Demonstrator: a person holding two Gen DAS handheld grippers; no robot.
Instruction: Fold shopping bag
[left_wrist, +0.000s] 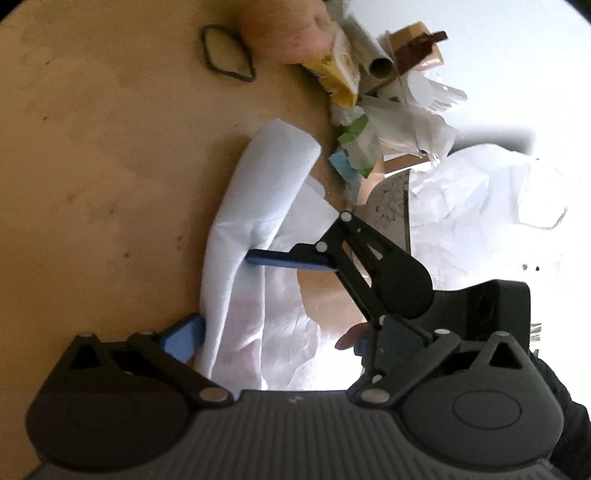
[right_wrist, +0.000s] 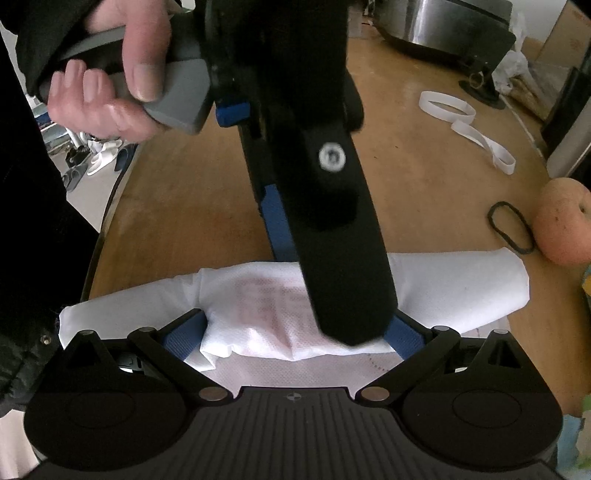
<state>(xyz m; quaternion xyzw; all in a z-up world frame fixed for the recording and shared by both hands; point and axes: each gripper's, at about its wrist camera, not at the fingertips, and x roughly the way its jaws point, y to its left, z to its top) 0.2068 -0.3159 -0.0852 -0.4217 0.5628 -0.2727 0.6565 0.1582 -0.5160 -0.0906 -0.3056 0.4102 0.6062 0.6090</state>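
Hiding shopping bag (right_wrist: 258, 306) print, left gripper (right_wrist: 332, 295)

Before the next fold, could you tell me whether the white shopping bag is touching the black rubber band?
Apart. The left wrist view shows bare tabletop between the shopping bag's rolled end and the rubber band.

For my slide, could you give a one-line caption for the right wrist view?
Open right gripper straddles the folded white shopping bag on the wooden table, left gripper crossing above it.
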